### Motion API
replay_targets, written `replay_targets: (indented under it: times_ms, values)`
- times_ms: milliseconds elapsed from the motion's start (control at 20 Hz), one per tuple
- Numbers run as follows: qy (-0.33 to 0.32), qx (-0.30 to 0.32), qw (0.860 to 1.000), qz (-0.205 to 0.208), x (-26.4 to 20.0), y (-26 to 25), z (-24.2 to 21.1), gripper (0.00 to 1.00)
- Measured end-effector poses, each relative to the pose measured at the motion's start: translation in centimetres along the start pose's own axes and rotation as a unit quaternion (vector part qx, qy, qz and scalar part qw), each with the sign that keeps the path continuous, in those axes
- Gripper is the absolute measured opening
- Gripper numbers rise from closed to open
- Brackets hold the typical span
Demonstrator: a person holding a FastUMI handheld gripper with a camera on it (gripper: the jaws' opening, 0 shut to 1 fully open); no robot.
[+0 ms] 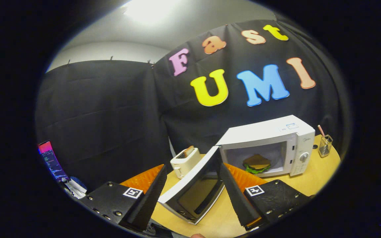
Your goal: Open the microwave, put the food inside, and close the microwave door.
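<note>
A white microwave (278, 145) stands on the wooden table (316, 180), beyond and to the right of my fingers. Its door (193, 186) is swung wide open towards me, and the door's free edge lies between my two fingers. Inside the cavity sits a toy sandwich (257, 164) with brown bread and green lettuce. My gripper (193, 180) is open: the left finger (150, 195) is left of the door, the right finger (235, 195) is right of it, and neither presses on the door.
A white toaster (185, 161) with a slice of bread in it stands left of the microwave, behind the open door. A wire cup (325, 144) with a pink stick is right of the microwave. A lit screen (51, 162) is far left.
</note>
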State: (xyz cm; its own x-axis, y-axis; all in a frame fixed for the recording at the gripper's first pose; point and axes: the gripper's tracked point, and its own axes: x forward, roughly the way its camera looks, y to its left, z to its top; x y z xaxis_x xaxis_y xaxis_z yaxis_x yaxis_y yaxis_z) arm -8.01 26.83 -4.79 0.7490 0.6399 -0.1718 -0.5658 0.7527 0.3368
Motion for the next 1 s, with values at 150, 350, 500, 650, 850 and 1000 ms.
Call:
replay_targets:
  times_ms: [150, 350, 500, 650, 850, 1000]
  values:
    - [0.014, -0.036, 0.997, 0.065, 0.2, 5.6, -1.8, 0.97]
    - [0.041, -0.087, 0.987, 0.126, 1.2, 11.1, -5.5, 0.97]
    - [0.073, -0.092, 0.982, 0.149, 2.9, 13.0, -8.9, 0.98]
    - [0.107, -0.098, 0.979, 0.141, 4.3, 13.4, -12.9, 0.73]
    - [0.137, -0.11, 0.982, 0.07, 7.1, 10.7, -16.4, 0.19]
    - [0.162, -0.101, 0.981, 0.034, 8.4, 8.9, -18.2, 0.03]
